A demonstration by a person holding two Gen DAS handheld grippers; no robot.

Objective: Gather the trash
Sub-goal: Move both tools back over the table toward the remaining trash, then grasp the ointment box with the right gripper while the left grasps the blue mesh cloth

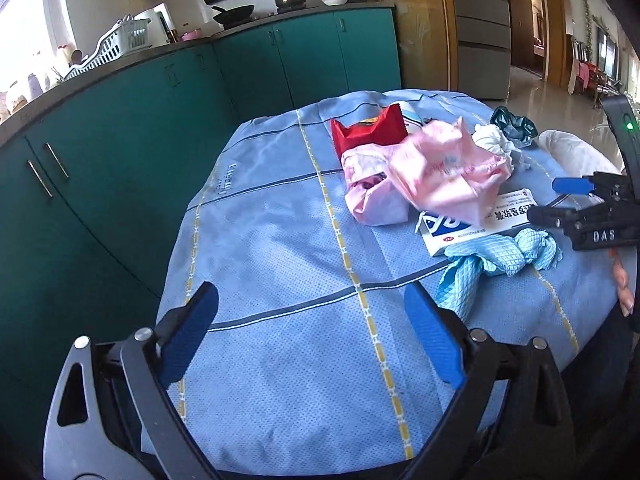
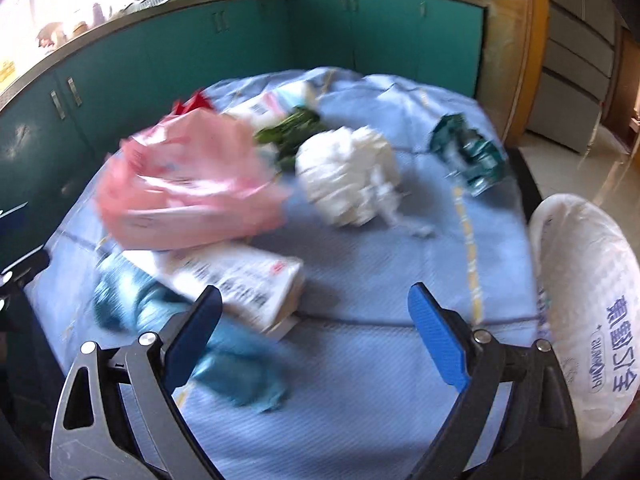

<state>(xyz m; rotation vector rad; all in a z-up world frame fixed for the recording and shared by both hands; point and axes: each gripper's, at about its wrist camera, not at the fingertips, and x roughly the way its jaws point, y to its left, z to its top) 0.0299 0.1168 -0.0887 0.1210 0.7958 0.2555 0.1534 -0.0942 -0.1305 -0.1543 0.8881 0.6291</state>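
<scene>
Trash lies on a table with a blue cloth (image 1: 280,240). A red wrapper (image 1: 368,132), a pink plastic bag (image 1: 436,172), a white medicine box (image 1: 476,220), a knotted light-blue cloth (image 1: 500,256), a white crumpled tissue (image 1: 496,142) and a dark green wrapper (image 1: 514,122) sit at the far right. My left gripper (image 1: 312,304) is open and empty above bare cloth. My right gripper (image 2: 316,304) is open and empty, just above the box (image 2: 248,280) and the blue cloth (image 2: 168,312). The pink bag (image 2: 188,188), the tissue (image 2: 348,176) and the green wrapper (image 2: 468,152) lie beyond it. The right gripper also shows in the left wrist view (image 1: 560,200).
A white plastic bag with blue print (image 2: 592,300) hangs at the table's right edge. Teal kitchen cabinets (image 1: 120,160) curve round the far side, with pots and a dish rack (image 1: 116,44) on the counter. A doorway (image 1: 524,20) opens to the right.
</scene>
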